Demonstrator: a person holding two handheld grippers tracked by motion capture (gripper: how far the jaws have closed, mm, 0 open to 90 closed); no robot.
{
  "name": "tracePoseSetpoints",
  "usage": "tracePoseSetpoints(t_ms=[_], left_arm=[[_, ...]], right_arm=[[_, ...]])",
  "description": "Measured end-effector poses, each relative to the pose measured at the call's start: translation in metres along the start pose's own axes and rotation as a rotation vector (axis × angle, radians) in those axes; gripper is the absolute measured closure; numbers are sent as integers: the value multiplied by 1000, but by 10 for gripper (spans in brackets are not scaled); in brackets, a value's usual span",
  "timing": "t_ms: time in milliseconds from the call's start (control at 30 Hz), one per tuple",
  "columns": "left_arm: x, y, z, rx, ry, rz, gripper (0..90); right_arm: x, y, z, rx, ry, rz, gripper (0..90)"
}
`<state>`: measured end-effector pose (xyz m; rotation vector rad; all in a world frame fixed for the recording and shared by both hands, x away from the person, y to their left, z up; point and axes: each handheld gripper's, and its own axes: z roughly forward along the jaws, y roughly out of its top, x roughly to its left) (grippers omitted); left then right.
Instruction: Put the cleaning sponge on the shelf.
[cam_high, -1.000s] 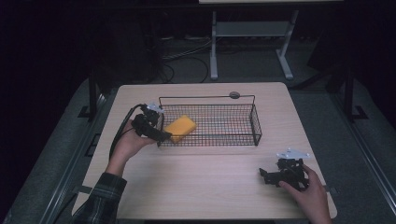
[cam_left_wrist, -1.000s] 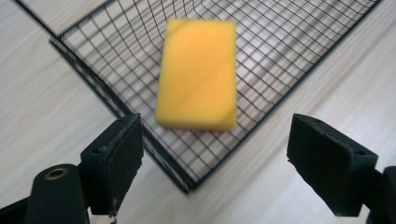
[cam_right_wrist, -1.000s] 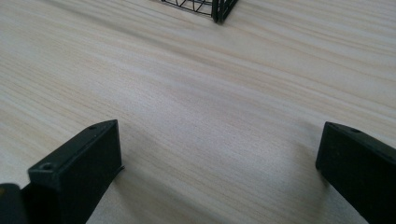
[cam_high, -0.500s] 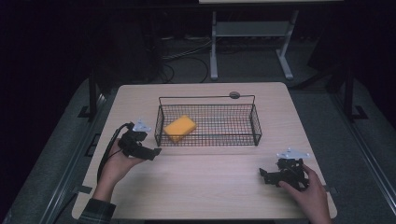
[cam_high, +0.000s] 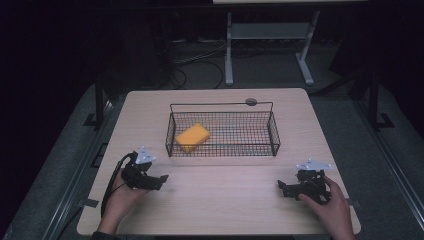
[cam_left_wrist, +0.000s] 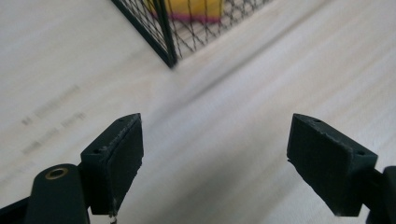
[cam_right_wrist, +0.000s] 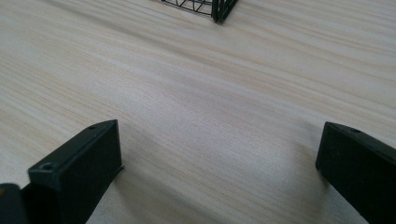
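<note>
A yellow sponge (cam_high: 192, 136) lies inside the left end of a black wire basket (cam_high: 274, 135) at the middle of the wooden table. In the left gripper view the sponge (cam_left_wrist: 187, 8) shows through the basket's corner (cam_left_wrist: 163, 44) at the top. My left gripper (cam_high: 161, 180) rests low over the table's front left, well short of the basket, jaws wide apart with nothing between them (cam_left_wrist: 215, 158). My right gripper (cam_high: 281, 188) sits at the front right, also open and empty (cam_right_wrist: 219, 168), with the basket's corner (cam_right_wrist: 219, 11) far ahead.
A small grey round disc (cam_high: 251, 102) lies on the table behind the basket's back rim. Bare tabletop (cam_high: 225, 195) stretches between the two grippers. Beyond the table, a white metal stand (cam_high: 265, 35) and cables sit on the dark floor.
My left gripper has pulled back from the basket's left end toward the front left of the table, leaving the sponge in the basket. The right gripper has stayed put.
</note>
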<state>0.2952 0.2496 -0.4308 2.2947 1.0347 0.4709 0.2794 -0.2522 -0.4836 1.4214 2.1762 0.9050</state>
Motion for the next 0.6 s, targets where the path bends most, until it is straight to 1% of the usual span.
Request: tracePoseSetpoints(t_ms=[67, 167, 200, 233, 267, 333, 367, 400, 467, 533, 600], left_arm=[[-2, -5, 2, 9, -7, -3, 179], [-7, -17, 5, 23, -18, -24, 178], [-8, -19, 6, 23, -19, -28, 178], [-9, -25, 8, 39, -25, -34, 178], [-9, -25, 8, 39, -25, -34, 177], [-10, -30, 10, 58, -25, -29, 169], [-10, -31, 11, 47, -35, -46, 168], [-10, -31, 11, 47, -35, -46, 165], [-8, -33, 12, 37, -38, -61, 150], [-7, -35, 13, 21, -42, -63, 130], [-7, -38, 13, -12, -43, -60, 127]], right_arm=[[0, 0, 0, 0, 0, 0, 0], [0, 0, 0, 0, 0, 0, 0], [0, 0, 0, 0, 0, 0, 0], [0, 0, 0, 0, 0, 0, 0], [0, 0, 0, 0, 0, 0, 0], [0, 0, 0, 0, 0, 0, 0], [0, 0, 0, 0, 0, 1, 0], [0, 0, 0, 0, 0, 1, 0], [0, 0, 0, 0, 0, 0, 0], [0, 0, 0, 0, 0, 0, 0], [0, 0, 0, 0, 0, 1, 0]])
